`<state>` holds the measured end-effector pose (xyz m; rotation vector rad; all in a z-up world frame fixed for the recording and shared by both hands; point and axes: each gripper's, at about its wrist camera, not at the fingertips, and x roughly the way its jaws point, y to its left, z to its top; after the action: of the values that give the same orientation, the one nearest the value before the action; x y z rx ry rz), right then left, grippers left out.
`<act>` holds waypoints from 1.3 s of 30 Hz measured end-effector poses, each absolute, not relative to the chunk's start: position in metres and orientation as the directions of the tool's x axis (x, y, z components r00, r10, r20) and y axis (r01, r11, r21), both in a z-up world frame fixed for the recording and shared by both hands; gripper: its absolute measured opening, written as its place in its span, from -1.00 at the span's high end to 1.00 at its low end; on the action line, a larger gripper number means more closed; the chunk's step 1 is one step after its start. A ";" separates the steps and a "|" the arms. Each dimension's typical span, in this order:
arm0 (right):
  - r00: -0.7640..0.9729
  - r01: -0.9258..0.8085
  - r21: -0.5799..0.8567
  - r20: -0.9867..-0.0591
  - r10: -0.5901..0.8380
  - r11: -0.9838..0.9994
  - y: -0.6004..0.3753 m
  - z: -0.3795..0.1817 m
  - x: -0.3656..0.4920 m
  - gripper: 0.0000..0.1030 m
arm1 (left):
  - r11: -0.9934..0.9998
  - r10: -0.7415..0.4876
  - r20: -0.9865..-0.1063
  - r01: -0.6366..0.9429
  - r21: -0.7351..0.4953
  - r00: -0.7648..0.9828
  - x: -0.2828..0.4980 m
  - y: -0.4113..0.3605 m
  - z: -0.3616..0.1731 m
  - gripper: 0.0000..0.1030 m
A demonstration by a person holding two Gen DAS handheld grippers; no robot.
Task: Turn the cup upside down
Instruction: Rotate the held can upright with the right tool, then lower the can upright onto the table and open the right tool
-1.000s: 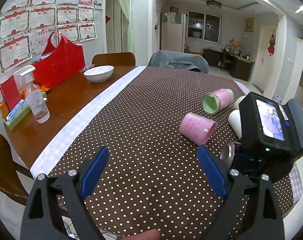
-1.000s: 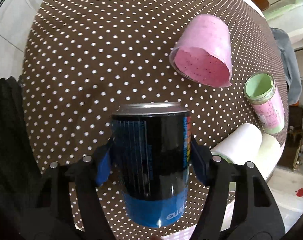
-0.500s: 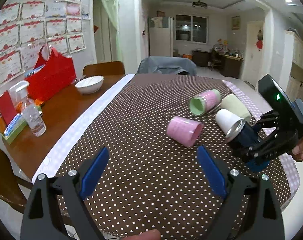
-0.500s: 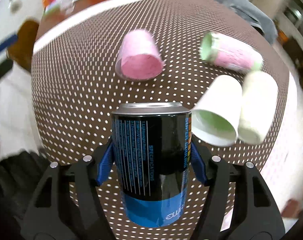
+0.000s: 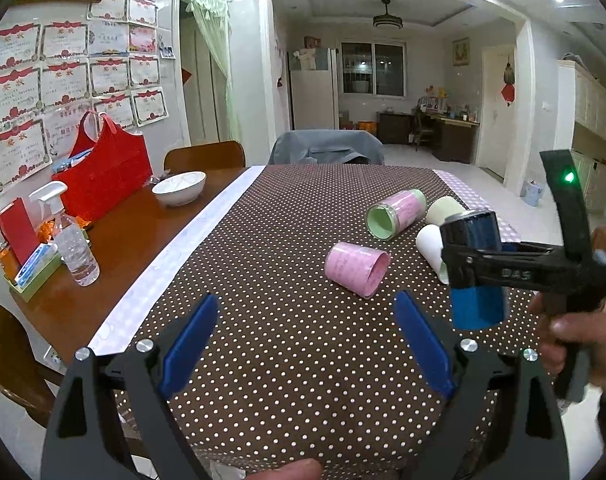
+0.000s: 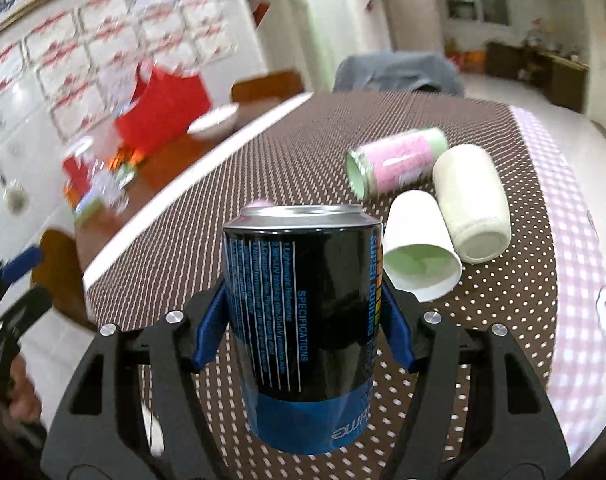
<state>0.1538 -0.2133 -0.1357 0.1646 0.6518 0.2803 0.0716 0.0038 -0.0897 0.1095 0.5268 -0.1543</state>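
Jaws of right gripper (image 6: 303,320) round black cup (image 6: 303,320)

The black-and-blue cup (image 6: 303,320) carried, upside down, "SPECIFICATIONS" and "SUPER COOLING"; the right claw's (image 5: 463,266) arm read "DAS".

I see a white wall (image 5: 31,128) papered with red-bordered certificates (image 5: 65,80), a round ceiling lamp (image 5: 387,21) lit overhead, a dark two-pane window (image 5: 373,69) beyond a white fridge (image 5: 311,88), pale floor tiles (image 5: 423,160), and brown wooden chairs (image 5: 204,155).
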 end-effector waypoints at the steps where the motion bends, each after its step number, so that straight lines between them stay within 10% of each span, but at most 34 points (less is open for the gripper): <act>1: 0.773 -0.194 0.234 -0.562 0.296 0.953 -0.209 -0.138 0.154 -0.27 | 0.983 -0.117 -0.507 0.173 0.066 0.854 0.070 0.005 -0.090 -0.72; 32: 0.820 -0.043 0.121 -0.562 0.104 0.992 -0.187 -0.172 0.158 -0.30 | 0.988 -0.114 -0.498 0.152 0.037 0.860 0.059 0.017 -0.090 -0.72; 36: 0.828 -0.069 0.146 -0.543 0.138 0.987 -0.187 -0.165 0.146 -0.85 | 0.987 -0.117 -0.486 0.157 0.041 0.866 0.054 0.012 -0.087 -0.72; 39: 0.837 -0.069 0.152 -0.528 0.140 0.986 -0.188 -0.155 0.138 -0.88 | 0.986 -0.117 -0.476 0.159 0.048 0.872 0.051 0.007 -0.083 -0.72</act>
<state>0.1384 -0.1881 -0.1551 0.1290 0.5680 0.1110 0.0508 0.0071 -0.0834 0.0864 0.4915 -0.1447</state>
